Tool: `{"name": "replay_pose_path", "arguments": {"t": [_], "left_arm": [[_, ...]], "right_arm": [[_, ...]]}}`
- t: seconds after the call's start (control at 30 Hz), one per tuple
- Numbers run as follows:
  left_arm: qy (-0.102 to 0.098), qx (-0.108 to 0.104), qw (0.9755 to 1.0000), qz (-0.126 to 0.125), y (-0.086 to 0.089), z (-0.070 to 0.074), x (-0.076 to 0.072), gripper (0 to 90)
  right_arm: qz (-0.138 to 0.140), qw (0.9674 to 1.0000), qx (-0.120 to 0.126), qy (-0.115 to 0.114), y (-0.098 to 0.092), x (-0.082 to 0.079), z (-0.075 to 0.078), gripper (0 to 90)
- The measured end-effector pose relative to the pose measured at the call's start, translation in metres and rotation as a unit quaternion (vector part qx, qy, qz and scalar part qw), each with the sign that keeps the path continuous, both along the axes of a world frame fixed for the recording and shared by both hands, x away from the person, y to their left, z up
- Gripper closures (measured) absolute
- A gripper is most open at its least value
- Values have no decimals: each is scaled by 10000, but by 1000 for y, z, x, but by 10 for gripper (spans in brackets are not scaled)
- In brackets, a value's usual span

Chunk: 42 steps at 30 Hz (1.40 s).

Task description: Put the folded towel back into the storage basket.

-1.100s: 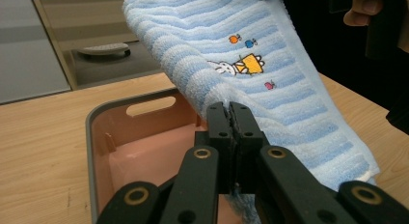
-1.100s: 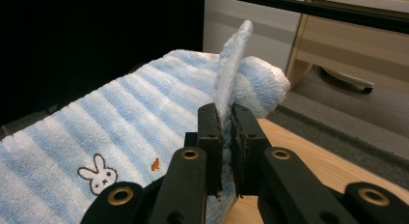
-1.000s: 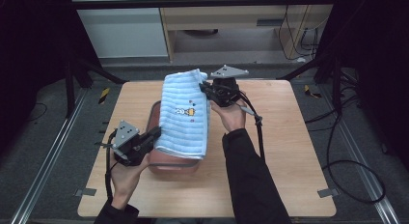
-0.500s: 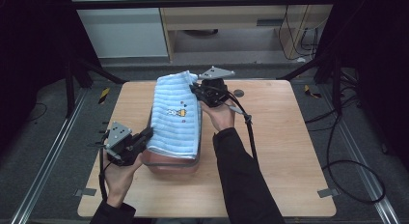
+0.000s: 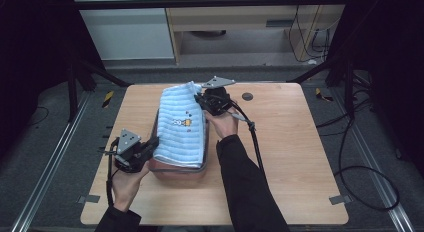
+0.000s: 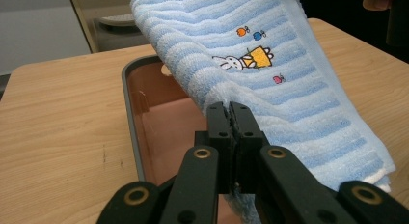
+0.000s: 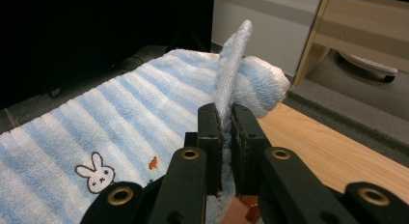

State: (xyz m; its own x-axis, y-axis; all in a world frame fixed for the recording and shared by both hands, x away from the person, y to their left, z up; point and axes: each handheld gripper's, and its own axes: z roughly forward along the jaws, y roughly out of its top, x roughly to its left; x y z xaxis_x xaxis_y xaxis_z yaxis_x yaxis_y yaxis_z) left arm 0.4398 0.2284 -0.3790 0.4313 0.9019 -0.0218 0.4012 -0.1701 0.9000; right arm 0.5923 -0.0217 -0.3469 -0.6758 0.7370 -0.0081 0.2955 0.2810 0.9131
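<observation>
My left claw (image 6: 230,113) and right claw (image 7: 223,119) each pinch an edge of the striped towel (image 5: 181,126) draped over the pink tray (image 6: 129,96); open bench (image 5: 295,142) lies rightward.

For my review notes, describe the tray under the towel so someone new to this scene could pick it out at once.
Start at the wooden table and go to its middle-left, where a blue-and-white striped towel is pinched at each end by the left gripper and the right gripper. The tray sits beneath it: a shallow rounded rectangle, pinkish inside with a grey rim, the one rigid container there.
</observation>
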Motion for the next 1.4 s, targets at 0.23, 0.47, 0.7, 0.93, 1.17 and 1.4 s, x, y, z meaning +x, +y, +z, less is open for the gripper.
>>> {"name": "replay_pose_path", "arguments": {"t": [0.23,0.47,0.7,0.93,1.17,1.4], "left_arm": [[98,63,9999,-7,1,-9,3,881],[237,180,9996,-28,0,-21,5,881],[492,128,9987,2,-2,-30,4,881],[520,404,9978,39,1,-40,6,881],[610,506,9968,52,0,-47,8,880],[689,487,9964,112,3,-51,12,864]], "right_arm": [[-10,10000,-50,70,2,2,-12,842],[-31,9998,-129,162,3,4,-25,842],[-26,9995,-202,233,5,5,-39,841],[-4,9991,-264,322,9,7,-52,840],[-18,9986,-333,418,9,7,-63,837],[-17,9971,-479,597,10,8,-72,790]]}}
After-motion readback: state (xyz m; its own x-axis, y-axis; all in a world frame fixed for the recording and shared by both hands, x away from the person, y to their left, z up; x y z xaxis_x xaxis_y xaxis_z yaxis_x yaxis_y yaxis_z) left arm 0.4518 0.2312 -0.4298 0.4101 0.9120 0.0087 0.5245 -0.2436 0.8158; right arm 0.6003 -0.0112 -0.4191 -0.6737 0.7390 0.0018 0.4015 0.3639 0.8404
